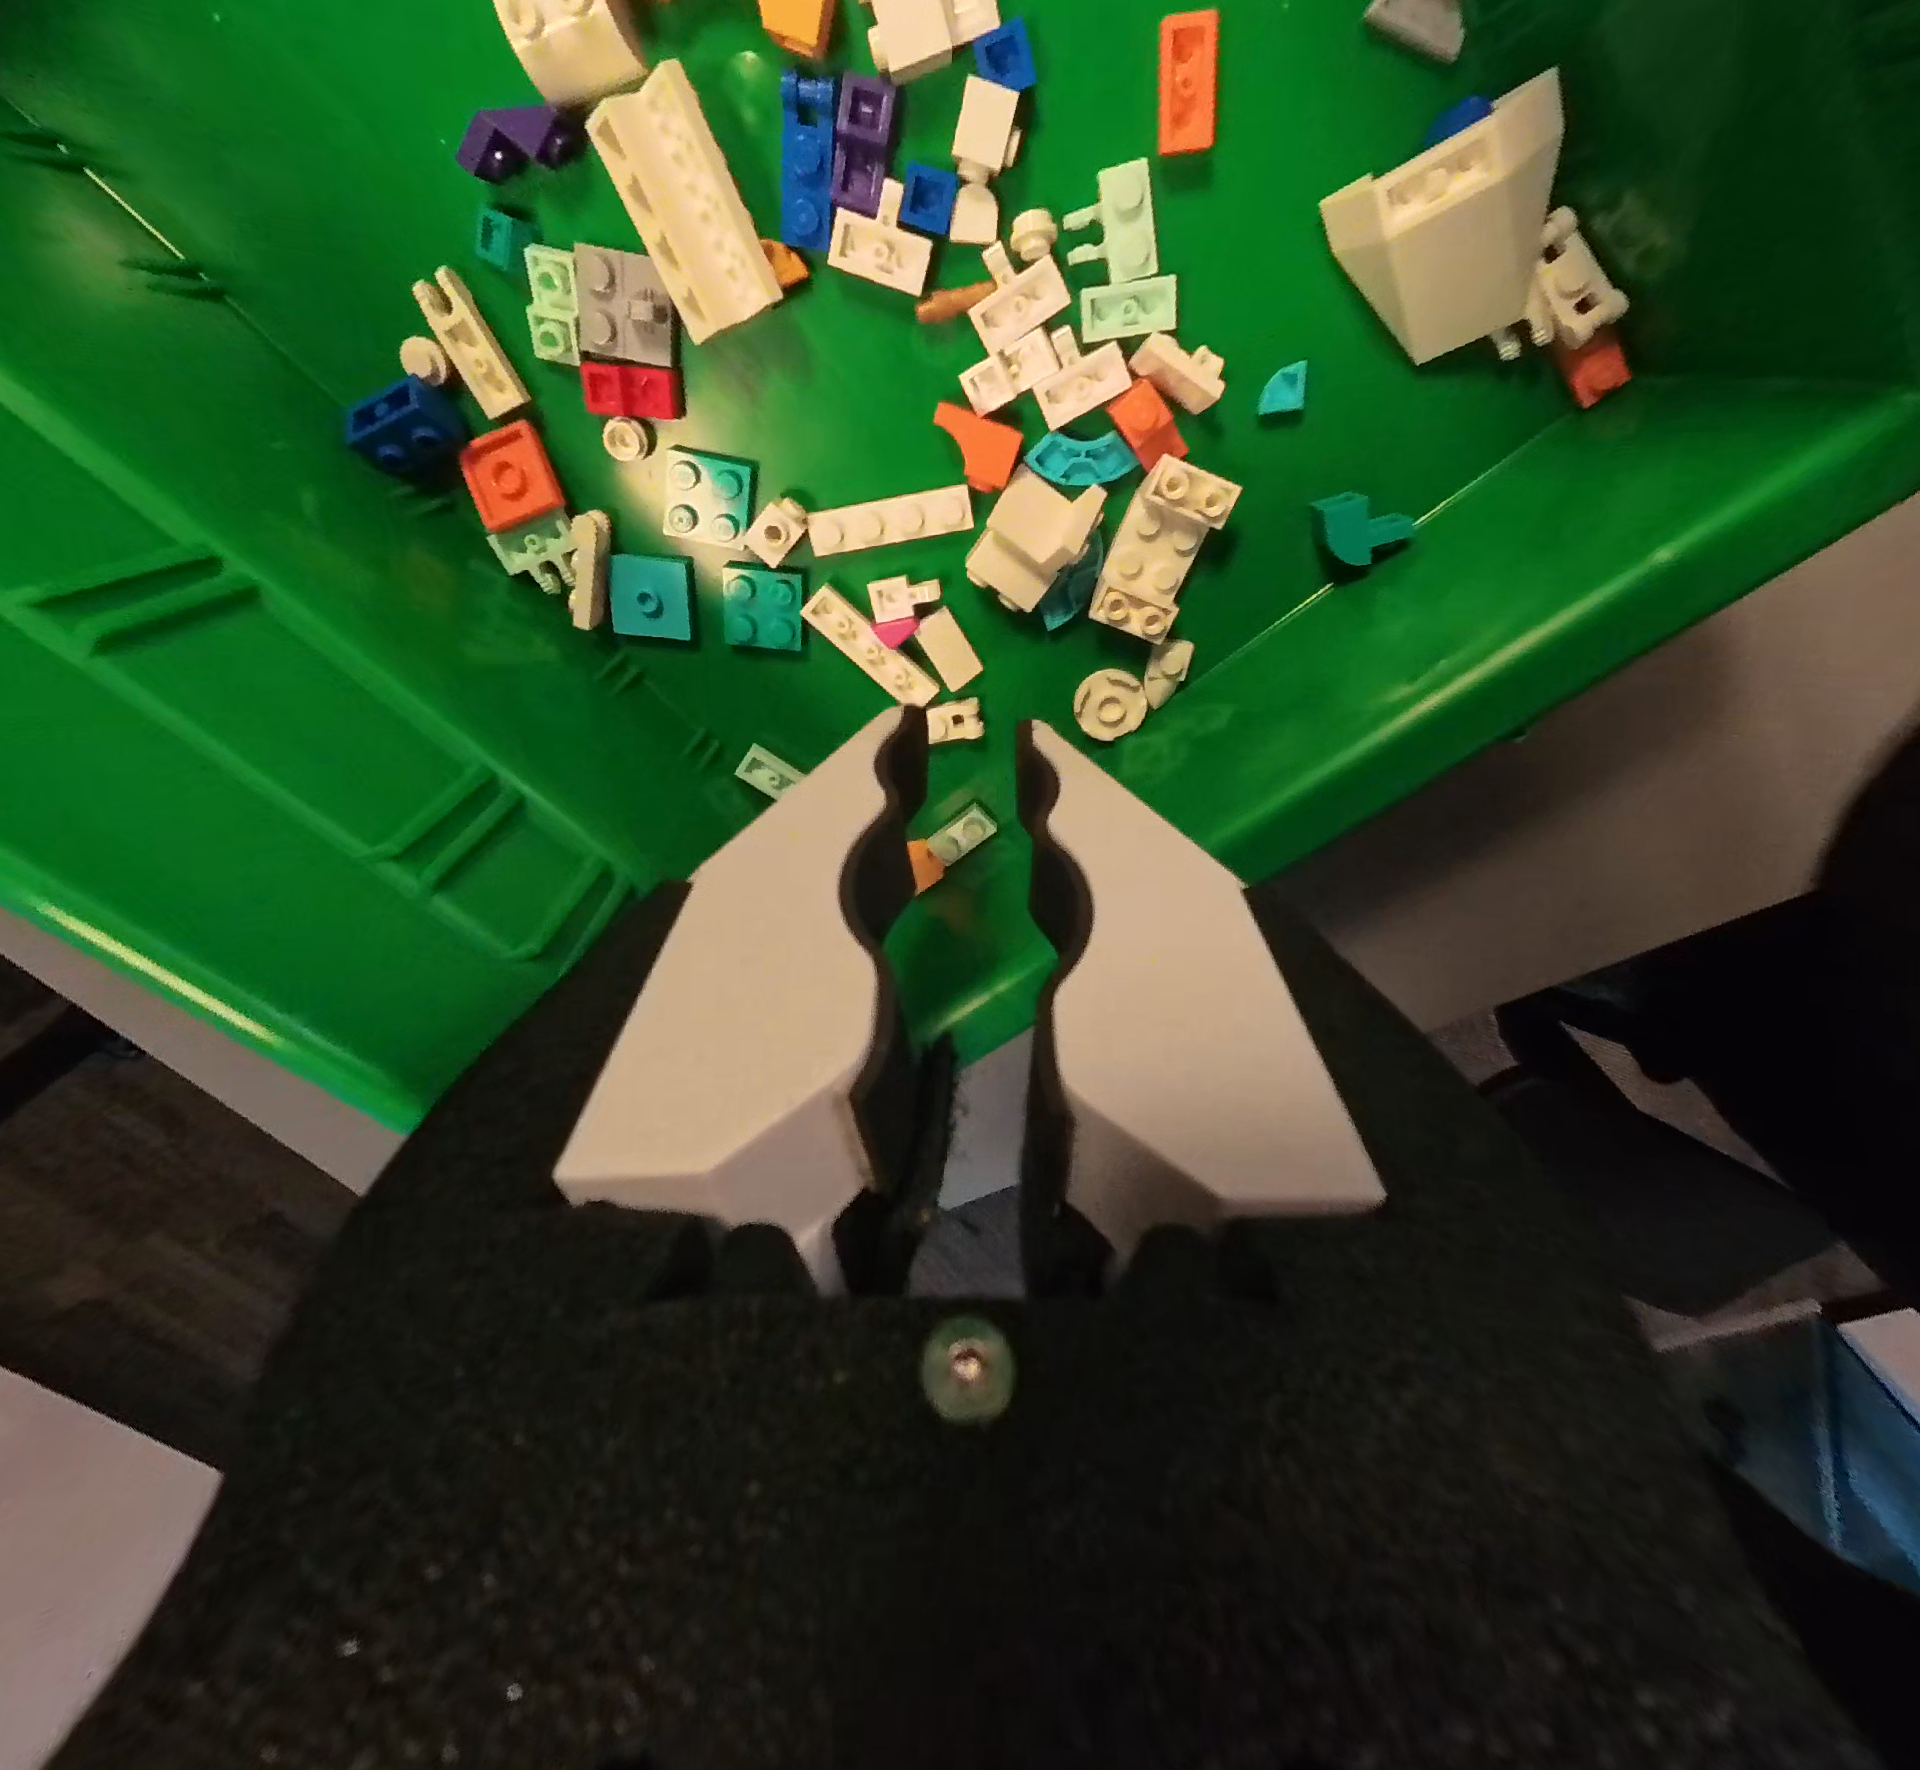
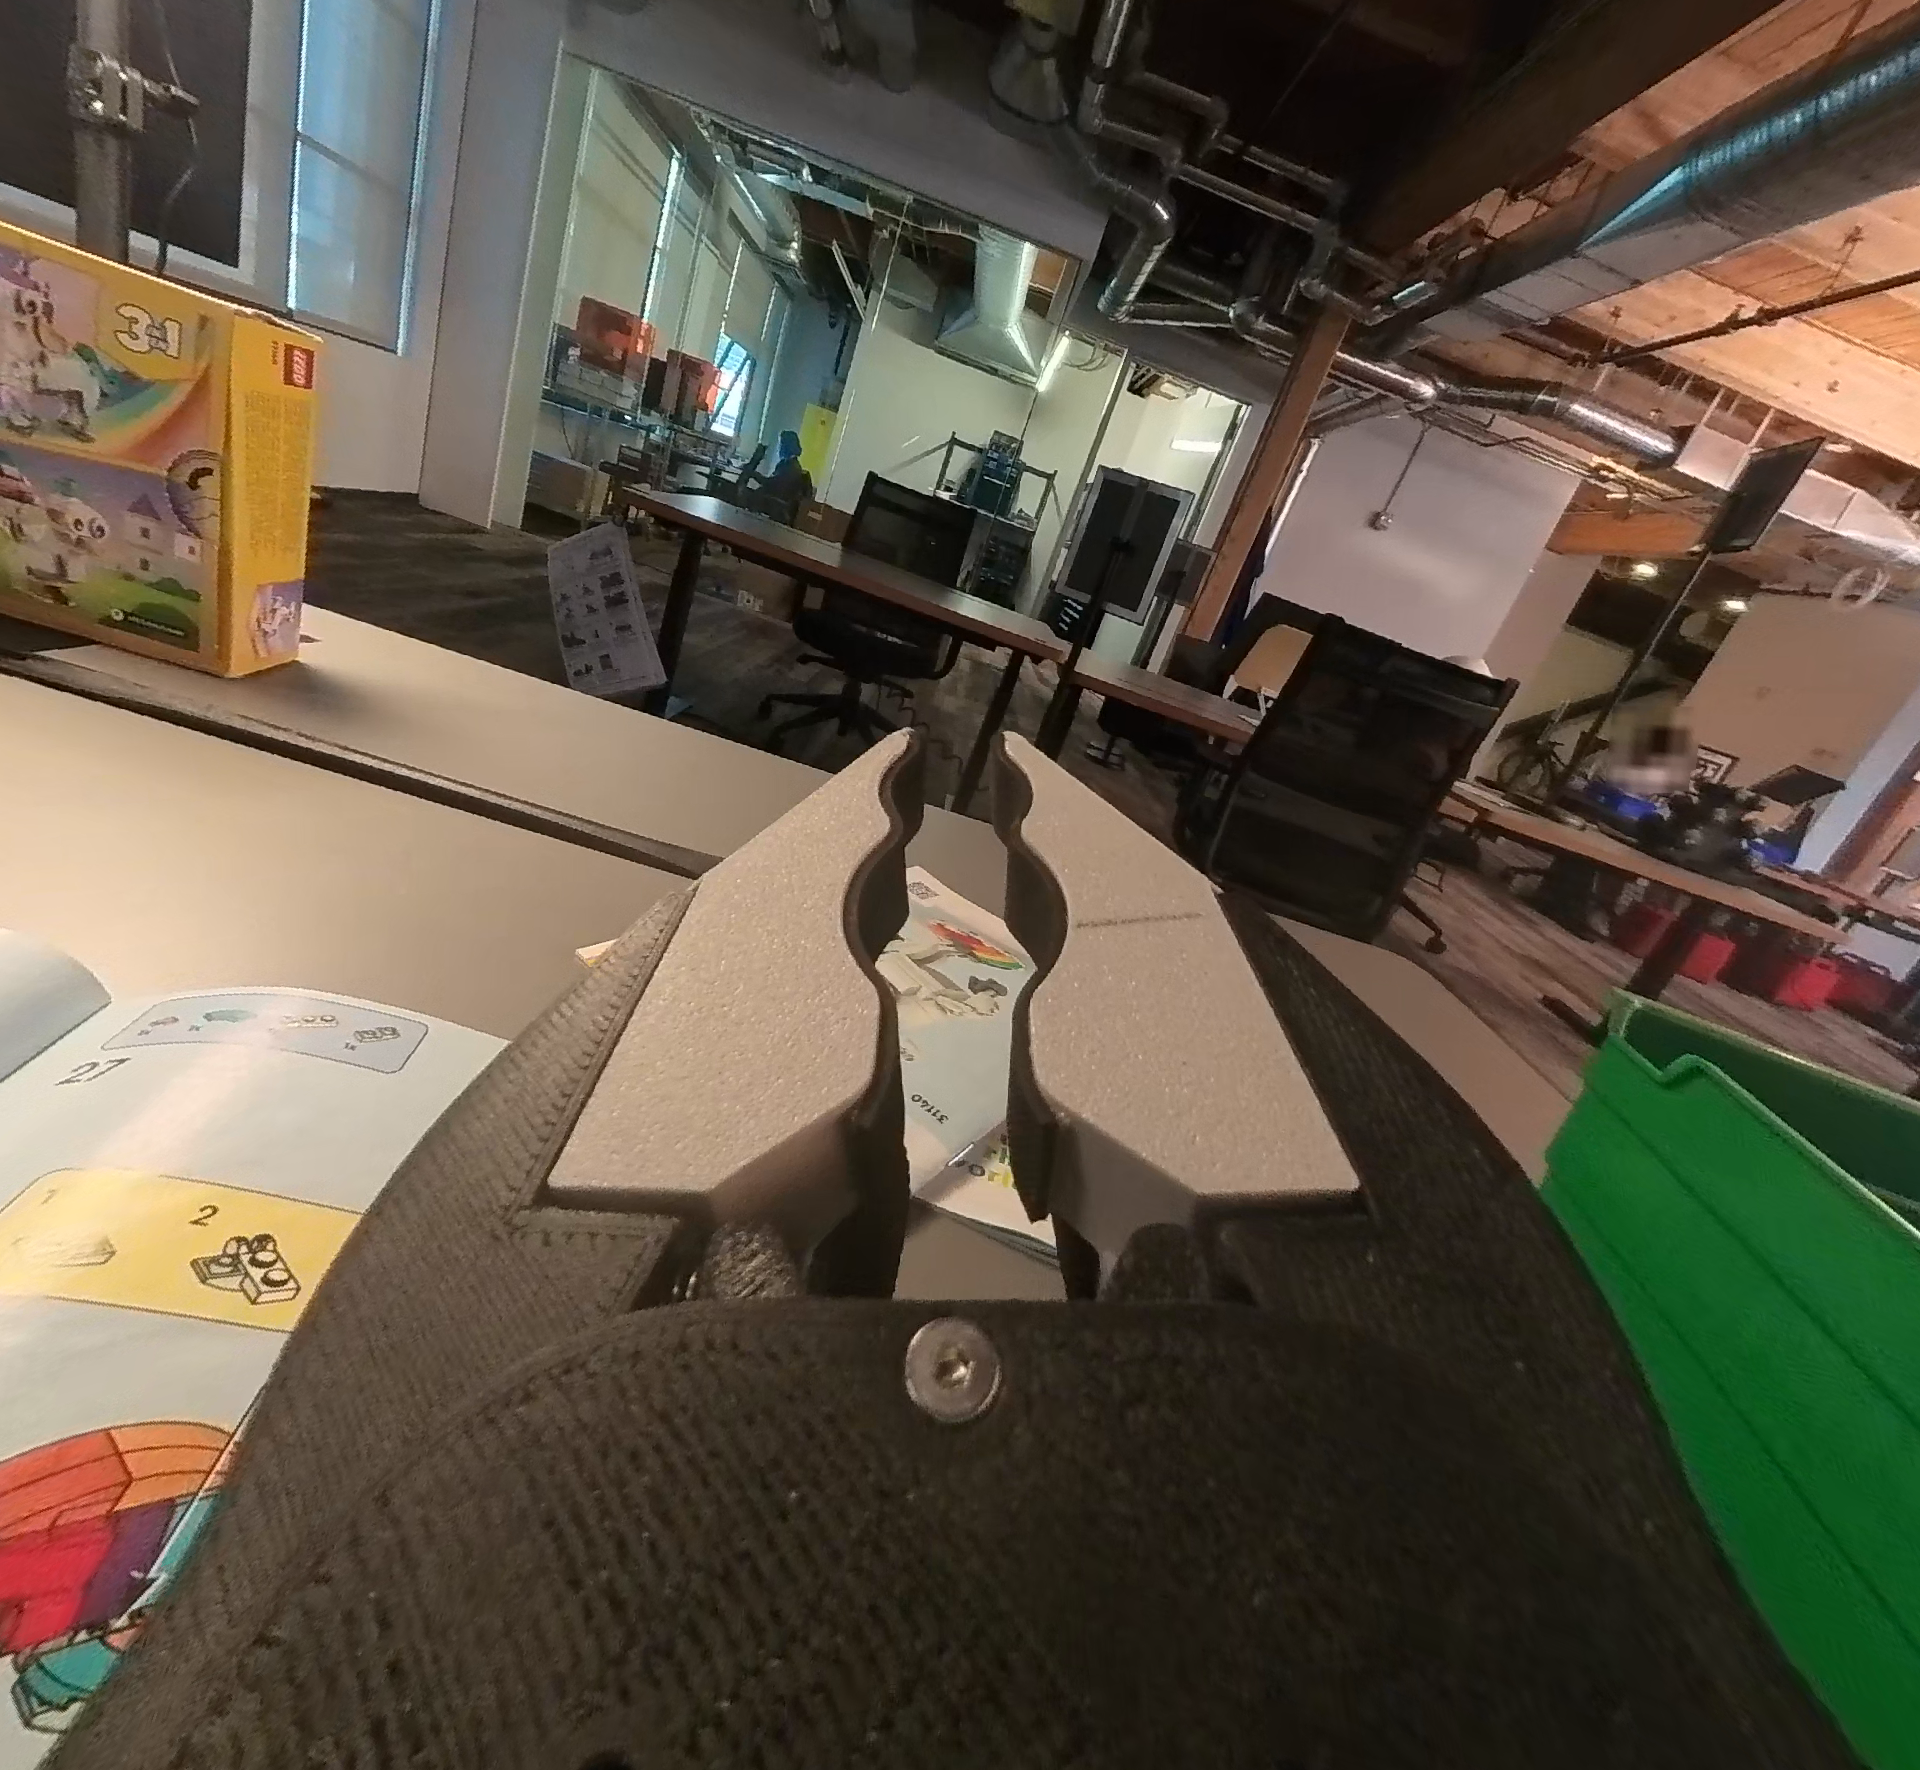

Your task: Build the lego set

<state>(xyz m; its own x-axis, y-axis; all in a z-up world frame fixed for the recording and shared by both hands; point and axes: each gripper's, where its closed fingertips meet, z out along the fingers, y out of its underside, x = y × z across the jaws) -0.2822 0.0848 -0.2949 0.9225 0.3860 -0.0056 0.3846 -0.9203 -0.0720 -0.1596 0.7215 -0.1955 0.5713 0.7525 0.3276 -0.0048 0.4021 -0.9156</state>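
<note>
Lying loose in the green bin (image 1: 1455,660), mixed-colour lego pieces (image 1: 894,525); both claws spread, empty.

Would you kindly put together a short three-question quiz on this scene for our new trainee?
1. True or false: the left gripper is holding a brick.
2. Multiple choice: what colour is the bin that holds the loose Lego pieces? A) red B) green C) grey
3. Fill in: in the right wrist view, the right gripper points across the table, and an open ______ booklet lies to its left.

Key
1. False: its jaws are apart with nothing between them, above the bin.
2. B
3. instruction
</note>
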